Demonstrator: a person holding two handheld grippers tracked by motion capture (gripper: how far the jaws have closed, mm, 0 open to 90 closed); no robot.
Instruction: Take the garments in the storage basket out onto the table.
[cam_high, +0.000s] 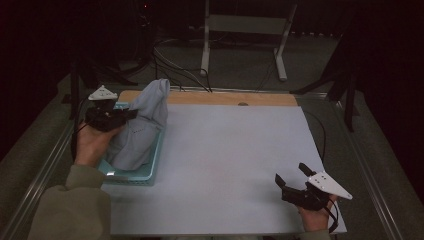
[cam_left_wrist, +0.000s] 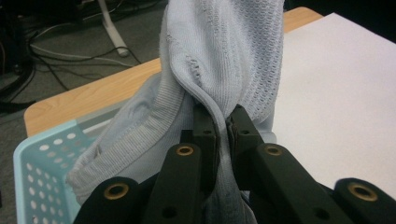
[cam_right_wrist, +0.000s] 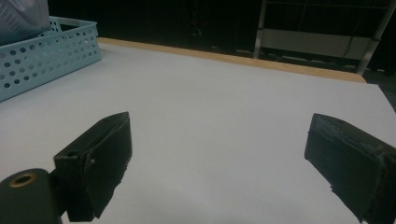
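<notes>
Nearest to me, at the front right corner of the white table top (cam_high: 225, 165), my right gripper (cam_high: 291, 181) sat low in the person's right hand (cam_high: 314, 219), its jaws spread wide apart with nothing between them; in the right gripper view the two black pads (cam_right_wrist: 100, 161) stood well apart over bare white surface. On the other side, a sleeve (cam_high: 70, 205) in olive cloth came in from the bottom left, and the left hand (cam_high: 92, 142) carried my left gripper (cam_high: 131, 114) above the turquoise basket (cam_high: 145, 172). That basket, a perforated plastic one, stood at the left edge of the table top, and I saw its holed wall in the right gripper view (cam_right_wrist: 46, 53) as well. My left gripper was clamped on the pale grey-blue knit garment (cam_high: 142, 122): in the left gripper view the jaws were pinched together on a fold of the ribbed fabric (cam_left_wrist: 224, 60), which rose above the fingertips (cam_left_wrist: 205, 123) and hung down to both sides. The garment was part lifted, its lower bulk lying in the basket and its upper end standing up over the basket's far end. Beyond that ran the bare wooden strip (cam_high: 235, 98) of the table's far edge, and past it, on the dim floor, cables (cam_high: 175, 67) and a white frame stand (cam_high: 245, 30).
</notes>
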